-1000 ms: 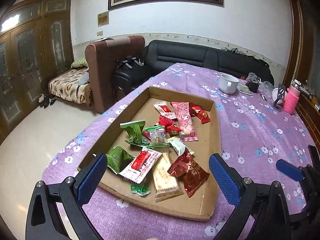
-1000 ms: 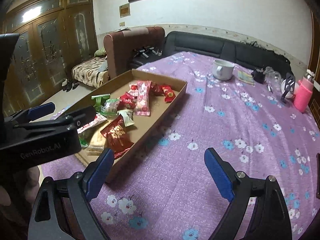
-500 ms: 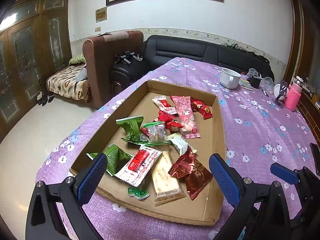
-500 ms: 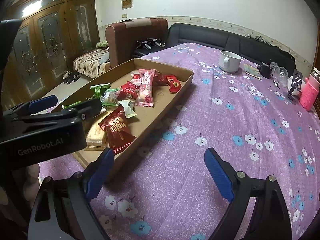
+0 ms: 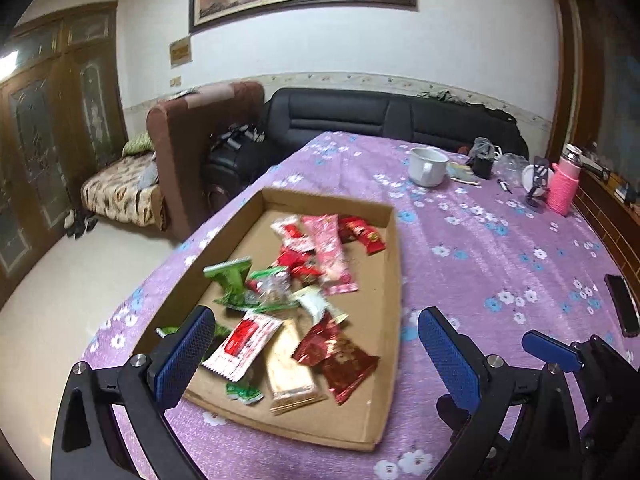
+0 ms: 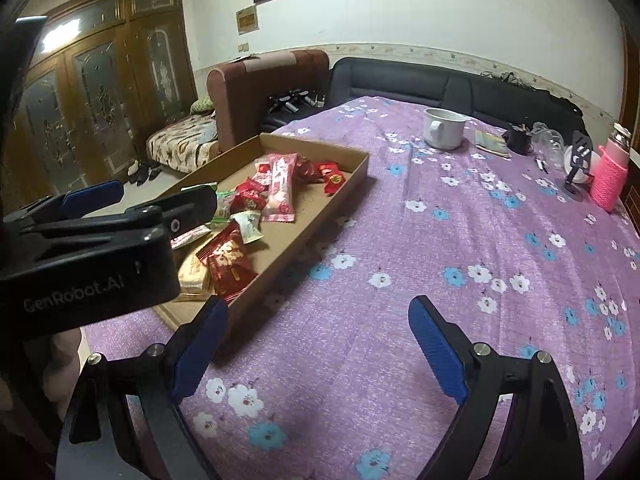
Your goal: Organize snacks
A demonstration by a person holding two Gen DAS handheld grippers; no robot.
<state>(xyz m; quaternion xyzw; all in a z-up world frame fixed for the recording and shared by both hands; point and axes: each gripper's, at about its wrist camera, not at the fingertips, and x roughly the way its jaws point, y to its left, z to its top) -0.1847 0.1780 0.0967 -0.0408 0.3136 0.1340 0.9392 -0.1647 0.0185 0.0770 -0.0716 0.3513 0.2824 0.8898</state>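
Purple floral counter (image 6: 460, 240) holds a cardboard tray (image 5: 394, 280) full of snack packets (image 5: 328, 256). Left gripper (image 5: 312, 354) hovers over its near end, right gripper (image 6: 316, 346) beside it, both fingers spread wide, empty.

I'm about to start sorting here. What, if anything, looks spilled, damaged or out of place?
Nothing is spilled or damaged. The snack packets lie in a loose, overlapping heap inside the shallow cardboard tray, none on the purple flowered tablecloth. That jumble is the only untidy thing. The white mug stands upright.
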